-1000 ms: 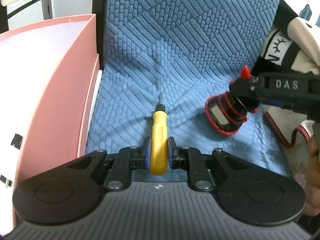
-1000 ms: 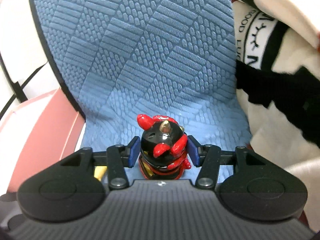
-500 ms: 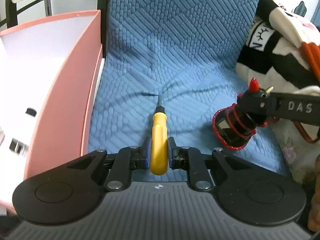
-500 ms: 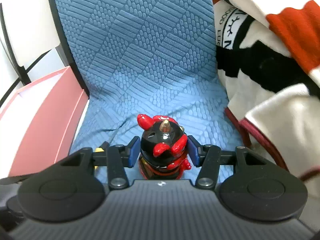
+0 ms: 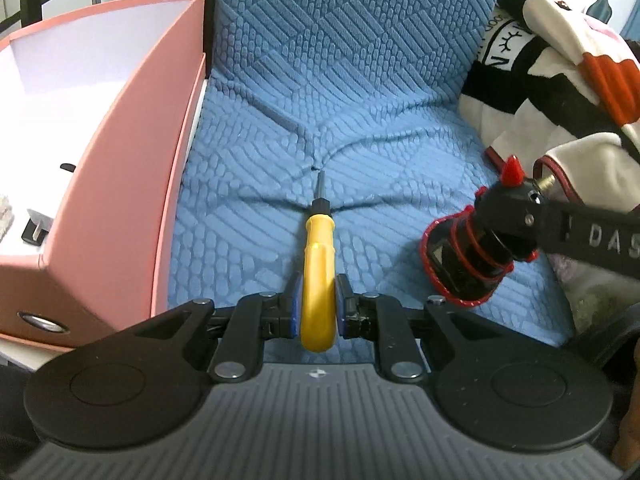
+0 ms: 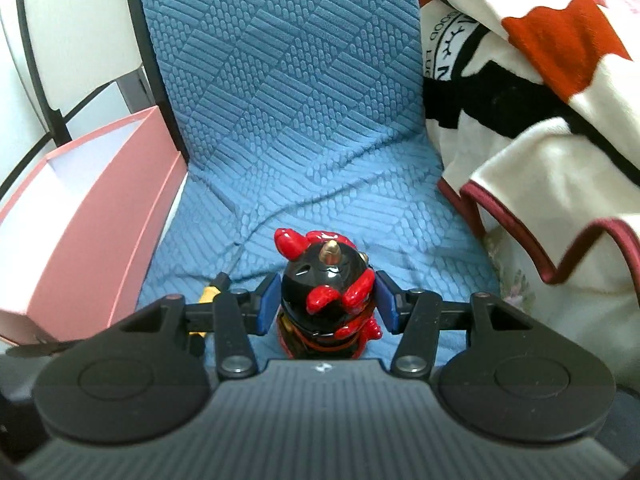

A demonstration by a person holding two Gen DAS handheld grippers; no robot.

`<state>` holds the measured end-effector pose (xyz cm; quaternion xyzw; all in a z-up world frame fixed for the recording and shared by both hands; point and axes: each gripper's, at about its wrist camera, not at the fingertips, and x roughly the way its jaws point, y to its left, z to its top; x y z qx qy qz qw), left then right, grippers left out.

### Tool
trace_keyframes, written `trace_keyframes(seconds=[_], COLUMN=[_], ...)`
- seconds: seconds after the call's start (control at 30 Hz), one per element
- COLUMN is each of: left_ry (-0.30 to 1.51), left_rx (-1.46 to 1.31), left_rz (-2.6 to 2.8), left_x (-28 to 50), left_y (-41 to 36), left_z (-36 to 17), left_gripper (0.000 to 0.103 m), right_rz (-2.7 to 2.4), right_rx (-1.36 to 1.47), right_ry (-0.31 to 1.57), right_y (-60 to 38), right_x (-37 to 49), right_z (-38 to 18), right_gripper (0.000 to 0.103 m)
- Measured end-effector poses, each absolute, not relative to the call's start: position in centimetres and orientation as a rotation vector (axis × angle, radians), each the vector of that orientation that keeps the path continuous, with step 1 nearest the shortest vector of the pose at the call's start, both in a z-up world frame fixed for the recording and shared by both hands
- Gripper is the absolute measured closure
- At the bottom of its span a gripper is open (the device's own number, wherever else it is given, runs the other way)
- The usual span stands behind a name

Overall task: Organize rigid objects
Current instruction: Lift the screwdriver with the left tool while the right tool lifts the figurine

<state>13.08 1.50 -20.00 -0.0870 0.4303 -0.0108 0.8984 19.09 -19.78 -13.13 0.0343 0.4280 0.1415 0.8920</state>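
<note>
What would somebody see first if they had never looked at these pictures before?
Probably the yellow screwdriver, pinched by its handle in the left gripper, tip pointing away over the blue cushion. Next, the shiny black and red figurine clamped in the right gripper. A pink box stands open to the left, and a blanket is piled on the right.

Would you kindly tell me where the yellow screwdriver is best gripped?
Grip the screwdriver across its thick yellow handle, coming from the butt end along its length. The handle is wide and rounded, the metal tip thin. The left gripper holds it this way.
</note>
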Motion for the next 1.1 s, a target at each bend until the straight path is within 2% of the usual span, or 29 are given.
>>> trace_keyframes(seconds=[0.43,0.57,0.87,1.1], left_ry=[0.923,0.928,0.904,0.866], left_rx=[-0.210,-0.207,-0.199,-0.144], left_rz=[-0.023,-0.014,-0.005,0.023], left_x=[13.3,13.5,13.9,14.7], left_y=[2.0,1.8,1.5,0.8], left_z=[-20.7,-20.8,-21.1,-20.9], left_gripper=[0.083,0.082,0.082,0.076], right_rz=[0.270,0.256,0.285,0.300], right_rx=[0.054,0.115,0.210,0.197], right_ry=[0.866,0.901,0.966,0.962], right_y=[-19.6,-20.2,-20.4,-20.3], right_x=[19.0,19.6,21.4,21.7], right_z=[-15.2,-16.1,-17.9,-17.5], right_gripper=[0.048,0.038,0.041,0.041])
